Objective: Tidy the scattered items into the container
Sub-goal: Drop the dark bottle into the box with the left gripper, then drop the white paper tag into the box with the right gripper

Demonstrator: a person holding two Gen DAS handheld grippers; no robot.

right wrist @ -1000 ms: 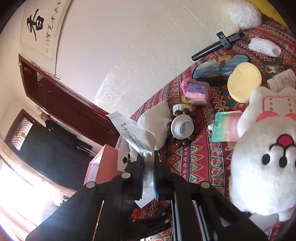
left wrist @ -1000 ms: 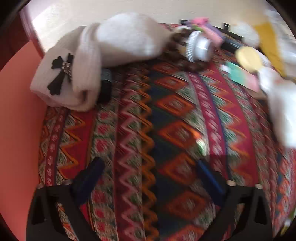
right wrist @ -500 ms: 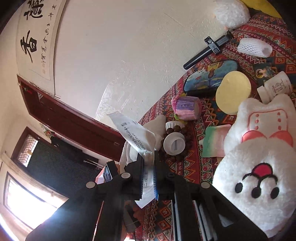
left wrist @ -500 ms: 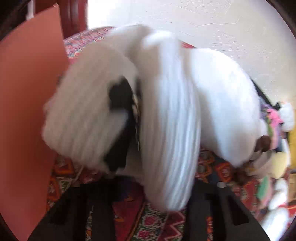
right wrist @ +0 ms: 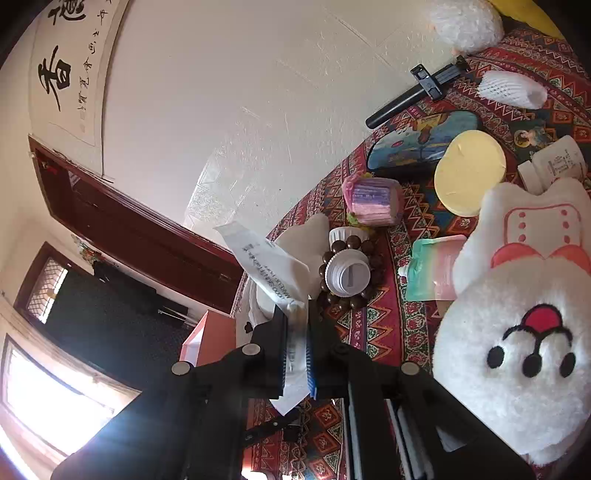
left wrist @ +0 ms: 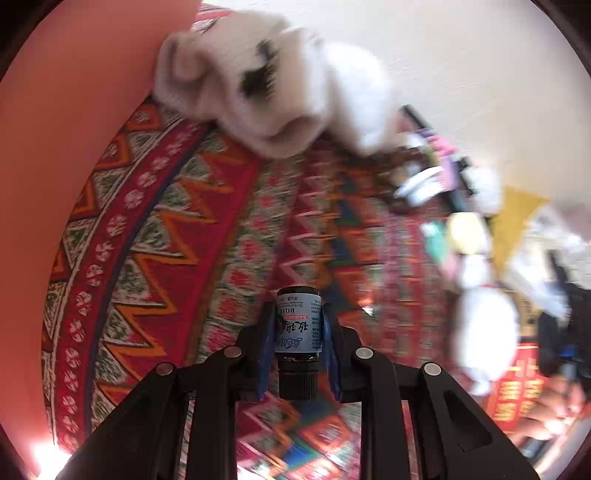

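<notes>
The left claw is closing on a small dark bottle; the right claw pinches a white sachet. Most clutter, including the plush toy, remains on the patterned counter, far from the orange box.

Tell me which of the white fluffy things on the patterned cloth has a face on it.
The big plush toy nearest the right tongs: it has black dot eyes and a red nose. The fluffy ball by the wall is plain.
</notes>
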